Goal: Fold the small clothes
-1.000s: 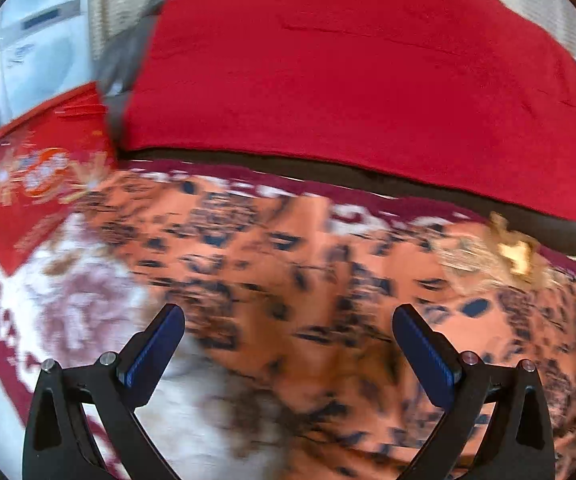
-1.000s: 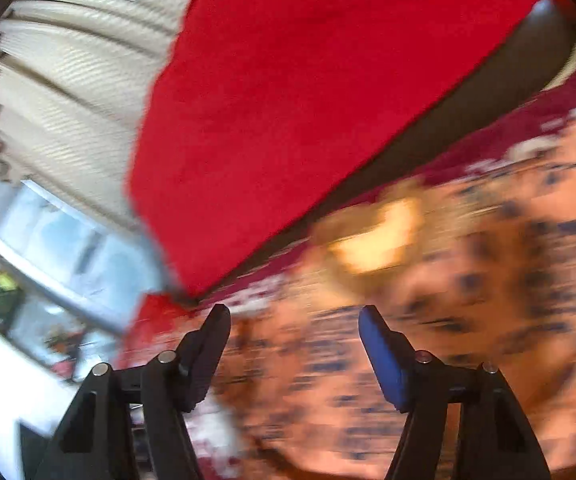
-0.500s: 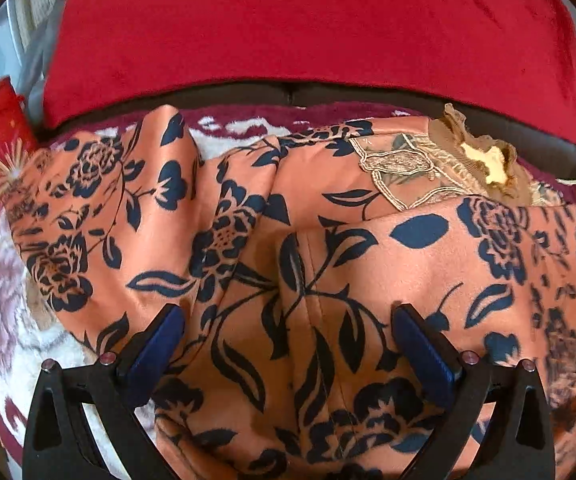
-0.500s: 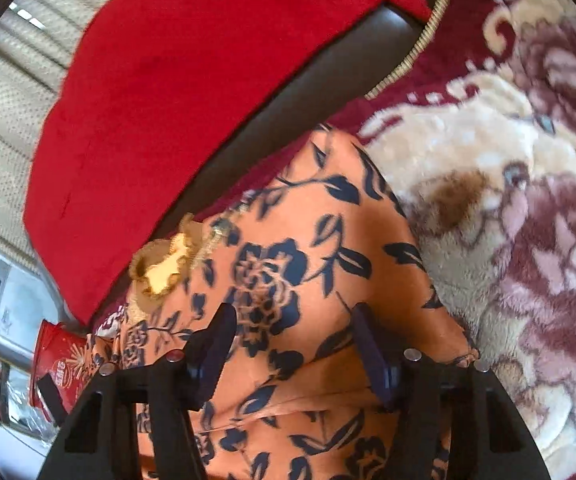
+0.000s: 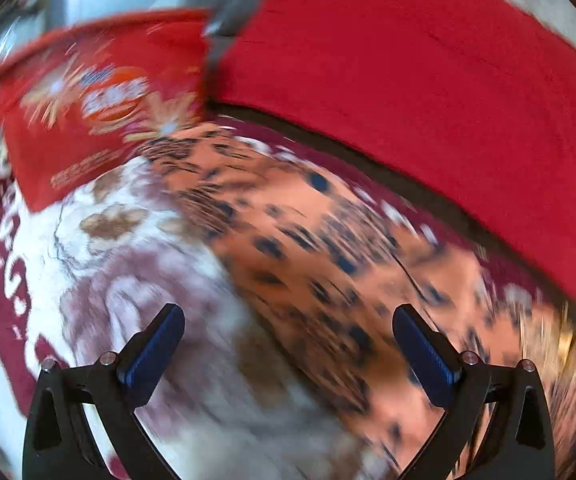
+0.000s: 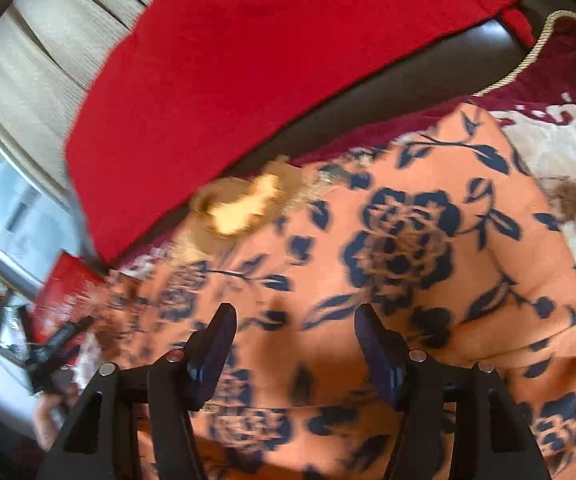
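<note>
Orange floral garment (image 6: 408, 248) is laid flat on the plush patterned blanket (image 5: 99, 248), just in front of the red cushion (image 5: 428, 92) along the sofa back, presumably so it can be folded on a soft, wide surface. Its gold-trimmed neckline (image 6: 243, 208) is turned toward the cushion. Right gripper (image 6: 294, 344) is hung low over the middle of the garment, jaws partly spread and opening slightly, nothing pinched between the pads; cloth is only seen beneath them. Likely being lined up for a grab on a fold edge, though that is a judgement. Left gripper (image 5: 288, 348) is spread wide and empty, over the garment's left border where cloth meets blanket; view is heavily motion-blurred, so contact cannot be told. A red printed bag (image 5: 87, 112) is seen at the blanket's far left corner. Versus half a second ago: left view was swung off the garment's centre toward its left edge, bag brought back into frame, sharpness lost. Right view was shifted from the garment's right edge in toward the centre and neckline, with jaw spread roughly unchanged.
</note>
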{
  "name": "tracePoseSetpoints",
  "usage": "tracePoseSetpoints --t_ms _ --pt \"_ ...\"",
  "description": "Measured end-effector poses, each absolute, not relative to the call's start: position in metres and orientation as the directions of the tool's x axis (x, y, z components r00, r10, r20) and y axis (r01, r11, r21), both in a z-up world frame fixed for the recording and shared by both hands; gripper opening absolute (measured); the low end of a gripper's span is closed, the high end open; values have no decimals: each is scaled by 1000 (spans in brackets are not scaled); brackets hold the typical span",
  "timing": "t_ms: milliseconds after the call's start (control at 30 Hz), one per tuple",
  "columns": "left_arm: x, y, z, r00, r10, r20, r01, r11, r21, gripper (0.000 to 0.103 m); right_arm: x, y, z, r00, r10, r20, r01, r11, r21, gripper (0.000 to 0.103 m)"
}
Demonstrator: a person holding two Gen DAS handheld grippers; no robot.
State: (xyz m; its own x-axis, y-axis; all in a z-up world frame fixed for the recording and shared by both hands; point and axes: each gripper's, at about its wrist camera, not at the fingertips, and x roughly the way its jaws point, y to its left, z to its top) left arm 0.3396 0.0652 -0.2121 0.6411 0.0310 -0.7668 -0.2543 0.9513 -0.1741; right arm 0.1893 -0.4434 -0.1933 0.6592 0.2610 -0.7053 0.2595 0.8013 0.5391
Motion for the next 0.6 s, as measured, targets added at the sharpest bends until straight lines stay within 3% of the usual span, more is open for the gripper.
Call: tracePoseSetpoints --t_ms 67,200,433,500,533,600 --pt "355 103 -221 614 68 -786 -346 918 -191 103 192 -436 -193 664 249 -706 239 823 515 65" --pt "379 154 -242 591 -32 -806 -435 829 -352 103 198 -430 -194 661 254 -706 227 829 511 65" --pt "417 179 -247 628 -136 -766 -417 772 -480 102 210 -416 -191 680 262 -685 189 840 508 65" --pt "427 182 -253 635 -160 -756 -417 753 -510 95 214 -412 -194 675 261 -690 182 848 498 65" --pt "431 181 -255 638 -152 -755 -419 754 -506 85 217 -410 -195 673 259 -693 179 851 493 65" --pt "441 180 -257 639 -156 -753 -395 774 -495 52 220 -408 -196 672 256 -694 178 855 488 65"
